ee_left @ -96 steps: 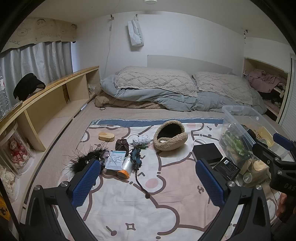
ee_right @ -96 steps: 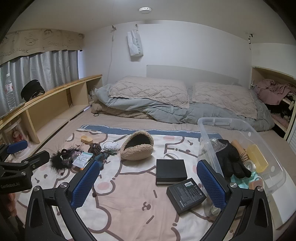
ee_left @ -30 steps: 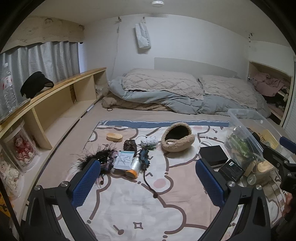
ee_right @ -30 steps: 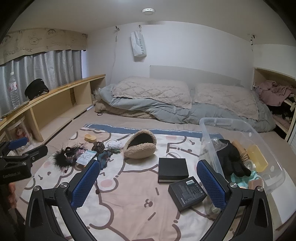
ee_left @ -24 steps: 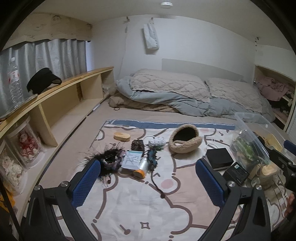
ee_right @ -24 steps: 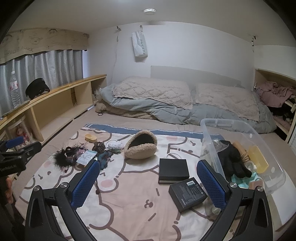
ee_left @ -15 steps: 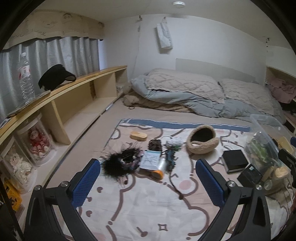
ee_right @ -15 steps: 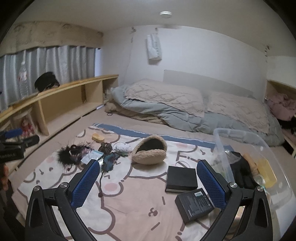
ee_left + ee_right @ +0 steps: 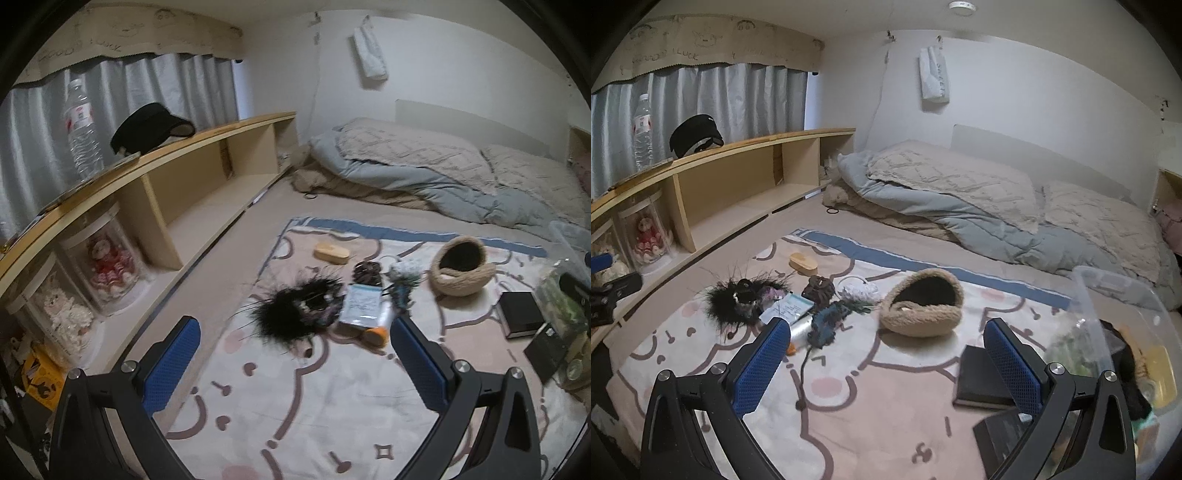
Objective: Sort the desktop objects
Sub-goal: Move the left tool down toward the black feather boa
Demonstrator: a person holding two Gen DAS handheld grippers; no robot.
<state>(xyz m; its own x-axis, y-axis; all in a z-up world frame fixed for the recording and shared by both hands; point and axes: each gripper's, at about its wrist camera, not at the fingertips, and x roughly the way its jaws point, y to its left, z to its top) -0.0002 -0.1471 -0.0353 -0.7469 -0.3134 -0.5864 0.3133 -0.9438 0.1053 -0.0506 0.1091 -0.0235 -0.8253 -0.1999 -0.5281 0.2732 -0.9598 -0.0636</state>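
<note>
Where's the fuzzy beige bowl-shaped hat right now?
The fuzzy beige bowl-shaped hat lies on the cartoon-print blanket, mid-frame in the right wrist view, between the white scrunchie on its left and the black box nearer the camera.

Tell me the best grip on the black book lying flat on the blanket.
Take the black book across its two long edges, coming straight down with the open right gripper. It lies flat, so only the side edges offer a pinch. The clear bin crowds its right.
</note>
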